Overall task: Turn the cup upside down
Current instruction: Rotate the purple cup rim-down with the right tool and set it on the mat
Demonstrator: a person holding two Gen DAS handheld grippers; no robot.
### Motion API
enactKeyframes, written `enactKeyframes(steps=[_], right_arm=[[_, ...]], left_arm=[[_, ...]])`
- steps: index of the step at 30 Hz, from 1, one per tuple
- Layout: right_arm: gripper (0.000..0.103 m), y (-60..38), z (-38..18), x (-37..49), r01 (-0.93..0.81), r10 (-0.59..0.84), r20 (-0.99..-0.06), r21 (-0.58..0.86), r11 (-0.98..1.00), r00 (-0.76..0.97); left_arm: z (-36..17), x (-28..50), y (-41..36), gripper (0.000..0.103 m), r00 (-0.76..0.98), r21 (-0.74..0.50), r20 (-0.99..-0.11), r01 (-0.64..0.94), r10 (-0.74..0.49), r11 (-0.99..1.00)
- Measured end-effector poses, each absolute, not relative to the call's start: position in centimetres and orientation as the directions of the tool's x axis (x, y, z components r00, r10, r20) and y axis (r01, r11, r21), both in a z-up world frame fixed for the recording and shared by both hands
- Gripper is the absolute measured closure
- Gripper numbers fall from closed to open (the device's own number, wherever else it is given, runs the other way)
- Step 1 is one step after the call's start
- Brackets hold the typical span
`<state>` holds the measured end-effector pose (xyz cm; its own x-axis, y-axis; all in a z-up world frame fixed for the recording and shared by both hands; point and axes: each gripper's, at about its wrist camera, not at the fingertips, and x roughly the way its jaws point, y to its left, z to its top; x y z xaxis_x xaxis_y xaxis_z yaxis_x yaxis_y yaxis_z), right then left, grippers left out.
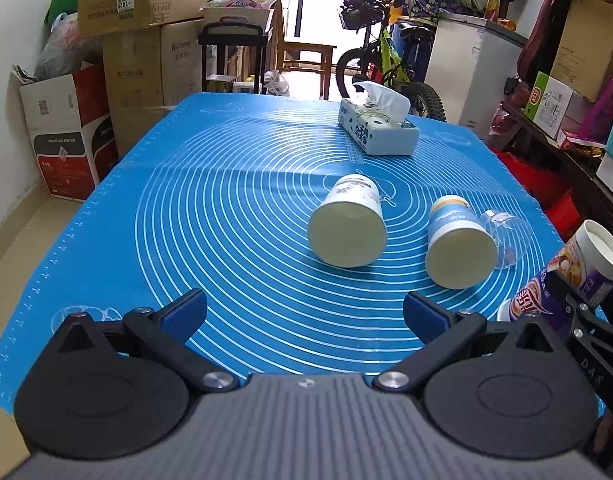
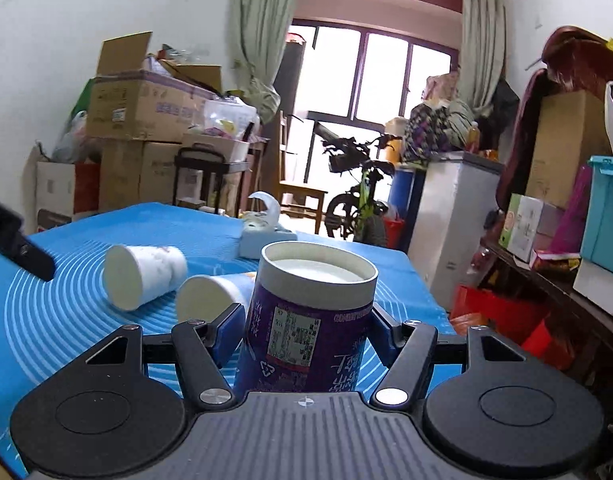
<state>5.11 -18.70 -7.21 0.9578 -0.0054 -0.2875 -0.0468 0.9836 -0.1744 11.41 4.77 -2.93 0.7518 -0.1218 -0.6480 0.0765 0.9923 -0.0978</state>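
My right gripper (image 2: pixel 304 322) is shut on a purple paper cup (image 2: pixel 306 328), held with its white base up, above the blue mat (image 2: pixel 46 312). The same cup (image 1: pixel 566 276) shows tilted at the right edge of the left wrist view. My left gripper (image 1: pixel 304 314) is open and empty, low over the mat (image 1: pixel 186 208) near its front edge. Two white paper cups lie on their sides on the mat, bases toward me: one with a grey pattern (image 1: pixel 348 226) (image 2: pixel 142 276) and one with a blue band (image 1: pixel 458 248) (image 2: pixel 210 292).
A clear plastic cup (image 1: pixel 506 236) lies on its side behind the blue-banded cup. A tissue box (image 1: pixel 378 128) (image 2: pixel 262 232) stands at the mat's far side. Cardboard boxes, a bicycle and a white cabinet stand beyond the table.
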Motion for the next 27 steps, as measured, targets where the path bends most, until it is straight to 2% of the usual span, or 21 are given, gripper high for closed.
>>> enactKeyframes(steps=[5, 15, 27], right_arm=[[0.035, -19.1, -6.6, 5.1, -0.055, 0.010, -0.313, -0.136, 0.989, 0.950], [0.007, -20.2, -5.5, 4.3, -0.047, 0.019, -0.316, -0.082, 0.995, 0.948], [0.006, -22.4, -3.9, -1.2, -0.088, 0.113, -0.438, 0.077, 0.993, 0.892]], left_arm=[[-3.2, 11.2, 4.6, 0.000, 0.746, -0.106, -0.653, 0.081, -0.131, 0.991], [-2.6, 9.9, 4.0, 0.000, 0.763, -0.107, -0.629, 0.104, -0.148, 0.989], [-2.6, 4.0, 1.6, 0.000, 0.784, -0.076, -0.597, 0.157, -0.171, 0.985]])
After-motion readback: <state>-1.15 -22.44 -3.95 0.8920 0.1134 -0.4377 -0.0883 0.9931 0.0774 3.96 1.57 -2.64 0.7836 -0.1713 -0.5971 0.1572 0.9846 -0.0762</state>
